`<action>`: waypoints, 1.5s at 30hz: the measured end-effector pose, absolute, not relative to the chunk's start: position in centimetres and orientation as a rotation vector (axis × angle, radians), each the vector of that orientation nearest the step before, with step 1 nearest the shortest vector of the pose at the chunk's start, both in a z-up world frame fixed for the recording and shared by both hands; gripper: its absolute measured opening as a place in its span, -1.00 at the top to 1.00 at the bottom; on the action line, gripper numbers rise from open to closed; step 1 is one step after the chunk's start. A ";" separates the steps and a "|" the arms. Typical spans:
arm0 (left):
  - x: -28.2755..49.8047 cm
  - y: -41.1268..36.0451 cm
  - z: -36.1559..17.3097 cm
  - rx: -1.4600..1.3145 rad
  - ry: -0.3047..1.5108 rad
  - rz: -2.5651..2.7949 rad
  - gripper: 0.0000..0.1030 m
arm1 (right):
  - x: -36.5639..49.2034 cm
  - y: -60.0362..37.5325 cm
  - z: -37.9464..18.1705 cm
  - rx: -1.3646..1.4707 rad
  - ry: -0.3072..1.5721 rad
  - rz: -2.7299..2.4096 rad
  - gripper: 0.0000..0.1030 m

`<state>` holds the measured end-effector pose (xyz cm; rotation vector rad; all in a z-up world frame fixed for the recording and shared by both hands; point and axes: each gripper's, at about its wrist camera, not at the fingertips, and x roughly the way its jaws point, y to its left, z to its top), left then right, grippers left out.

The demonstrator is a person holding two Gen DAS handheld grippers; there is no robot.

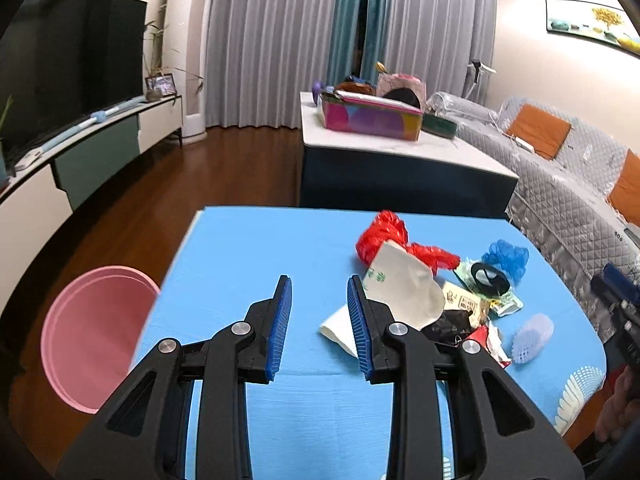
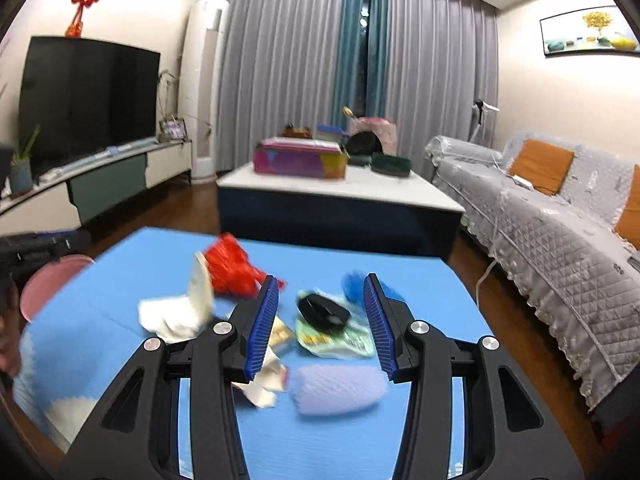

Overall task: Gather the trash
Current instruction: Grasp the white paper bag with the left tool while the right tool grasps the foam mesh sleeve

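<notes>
A: What's the biggest thing in front of you?

B: A bench (image 1: 256, 240) covered in blue, with a pink bin (image 1: 92, 336) standing on the wood floor just off its near left corner.

A: And the trash?

B: Heaped on the right half of the bench. At the far side is a crumpled red plastic bag (image 1: 384, 236), touching a white paper bag (image 1: 404, 292) with green print. Right of those lies a blue plastic wad (image 1: 506, 258). Nearer is a green wrapper (image 2: 336, 340) with a black lid (image 2: 324, 312) lying on it, and nearest to me a pale lilac foam net sleeve (image 2: 338, 388). Small scraps and a black wrapper lie mixed in between.

A: The left gripper (image 1: 319, 300)?

B: It hangs over the bare blue surface left of the heap, jaws partly apart, nothing between them. Its right finger overlaps the paper bag in view; I cannot tell whether they touch.

A: The right gripper (image 2: 320, 300)?

B: Above the heap, jaws about half apart and gripping nothing. The lid and green wrapper show through the gap, below it.
</notes>
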<state>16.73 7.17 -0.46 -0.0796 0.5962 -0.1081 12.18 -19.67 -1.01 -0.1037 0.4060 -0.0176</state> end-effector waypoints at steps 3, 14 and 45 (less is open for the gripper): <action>17.6 6.7 -1.5 -0.111 0.632 -0.110 0.43 | 13.1 -20.2 -2.7 -0.113 0.445 -0.025 0.12; 20.5 5.2 -6.0 -0.153 0.778 -0.128 0.35 | 15.0 -19.3 -7.4 -0.154 0.591 -0.025 -0.07; 20.9 3.2 -6.1 -0.137 0.780 -0.156 0.94 | 15.9 -20.9 -6.5 -0.125 0.581 -0.096 0.82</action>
